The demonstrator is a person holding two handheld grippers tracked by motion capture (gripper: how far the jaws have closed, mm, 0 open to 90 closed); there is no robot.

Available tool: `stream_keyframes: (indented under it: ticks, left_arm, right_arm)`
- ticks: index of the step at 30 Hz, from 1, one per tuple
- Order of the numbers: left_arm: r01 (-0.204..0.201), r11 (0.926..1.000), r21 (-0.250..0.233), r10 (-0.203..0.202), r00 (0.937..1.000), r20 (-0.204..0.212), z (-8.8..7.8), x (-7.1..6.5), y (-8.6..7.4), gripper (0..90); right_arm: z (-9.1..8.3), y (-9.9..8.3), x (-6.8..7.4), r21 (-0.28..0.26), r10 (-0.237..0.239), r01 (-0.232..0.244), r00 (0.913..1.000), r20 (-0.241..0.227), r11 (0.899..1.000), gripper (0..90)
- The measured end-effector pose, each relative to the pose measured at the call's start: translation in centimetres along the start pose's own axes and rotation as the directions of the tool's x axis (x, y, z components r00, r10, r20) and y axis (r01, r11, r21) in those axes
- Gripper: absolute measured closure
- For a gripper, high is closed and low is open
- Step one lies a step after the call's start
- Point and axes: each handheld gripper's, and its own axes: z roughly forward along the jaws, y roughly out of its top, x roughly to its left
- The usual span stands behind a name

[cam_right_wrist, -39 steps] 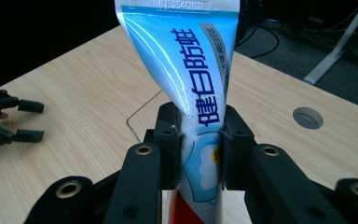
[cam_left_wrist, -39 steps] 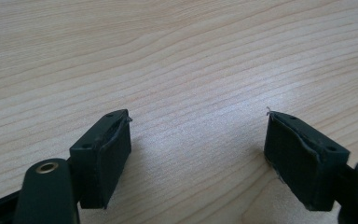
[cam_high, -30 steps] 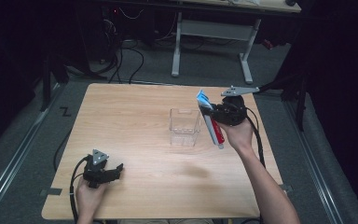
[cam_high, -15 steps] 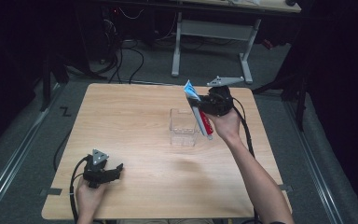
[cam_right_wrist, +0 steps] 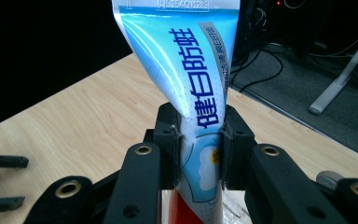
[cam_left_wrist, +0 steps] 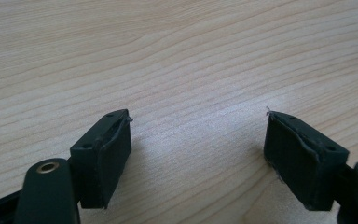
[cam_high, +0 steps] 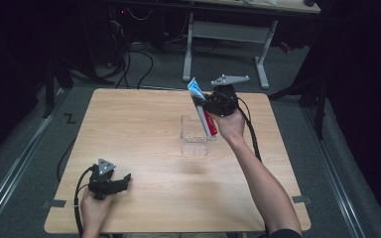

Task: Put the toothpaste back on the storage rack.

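A toothpaste tube (cam_high: 195, 89), blue and white at its crimped end and red lower down, hangs tilted over the right side of a clear plastic box (cam_high: 192, 145) in the middle of the table. My right gripper (cam_high: 203, 105) is shut on it around mid-length. In the right gripper view the pads pinch the tube (cam_right_wrist: 186, 60) flat where my right gripper (cam_right_wrist: 198, 140) holds it. The tube's red end points down toward the box. My left gripper (cam_high: 122, 182) rests on the wood near the front left corner. In the left gripper view it (cam_left_wrist: 198, 140) stands open on bare tabletop.
The wooden table (cam_high: 139, 124) has bare room to the left of and in front of the box. Behind it stand white desk legs (cam_high: 188, 49) and floor cables (cam_high: 144, 59). The surroundings are dark. The left gripper's open jaws (cam_right_wrist: 0, 182) show at the far left of the right gripper view.
My right hand has carried the tube leftward and a little farther back, from beside the box's right edge to over it. The left gripper has stayed put.
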Motion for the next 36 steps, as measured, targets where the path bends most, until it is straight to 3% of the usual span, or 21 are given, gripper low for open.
stream_keyframes:
  ticks: [6, 18, 36]
  left_arm:
    - [0.001, 1.0000, -0.001, -0.001, 1.0000, 0.000, 0.0, 0.0, 0.0, 23.3]
    - [-0.001, 1.0000, 0.000, 0.001, 1.0000, 0.000, 0.0, 0.0, 0.0, 23.3]
    - [-0.001, 1.0000, 0.000, 0.001, 1.0000, 0.001, 0.0, 0.0, 0.0, 23.2]
  right_arm:
    - [0.9, 0.3, -0.1, -0.016, 0.017, -0.017, 0.9998, 0.011, 1.000, 72.5]
    - [3.3, 0.0, 0.1, 0.027, -0.009, 0.008, 0.9994, 0.035, 1.000, 72.2]
    - [4.3, -1.1, -0.2, 0.062, -0.007, 0.004, 0.9990, 0.045, 0.998, 71.9]
